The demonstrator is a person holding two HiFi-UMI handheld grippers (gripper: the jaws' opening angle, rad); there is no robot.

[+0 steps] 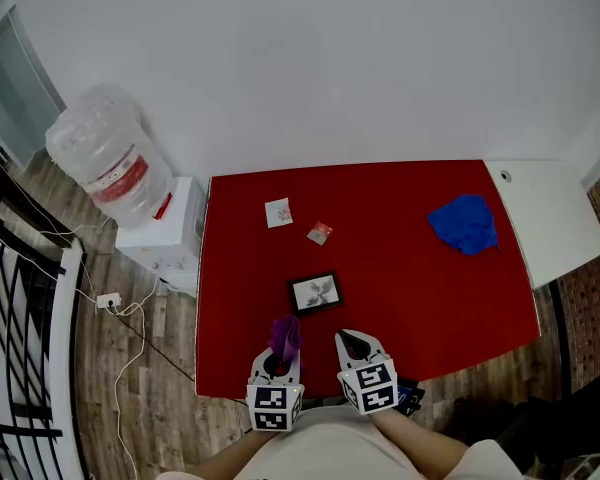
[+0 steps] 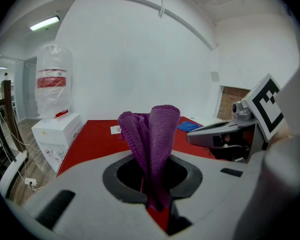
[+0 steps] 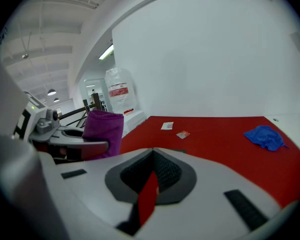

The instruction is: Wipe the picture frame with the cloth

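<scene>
- The left tongs are clamped on the purple cloth, which stands up out of the jaws in a folded bunch, so the cloth is in hand.
- The right tongs are drawn together on nothing. Only a thin red sliver of the surface shows through the slit.
- The picture frame lies flat on the red surface near its front edge, just ahead of the two tongs and between them.
- The cloth is near the frame's front left corner but appears to stop short of it.
- As I judge it, the pick-up is done and no wiping has begun. What is left is to lower the cloth onto the frame and rub across it, perhaps with the right tongs steadying the frame.
- A blue cloth lies well apart at the far right.
</scene>
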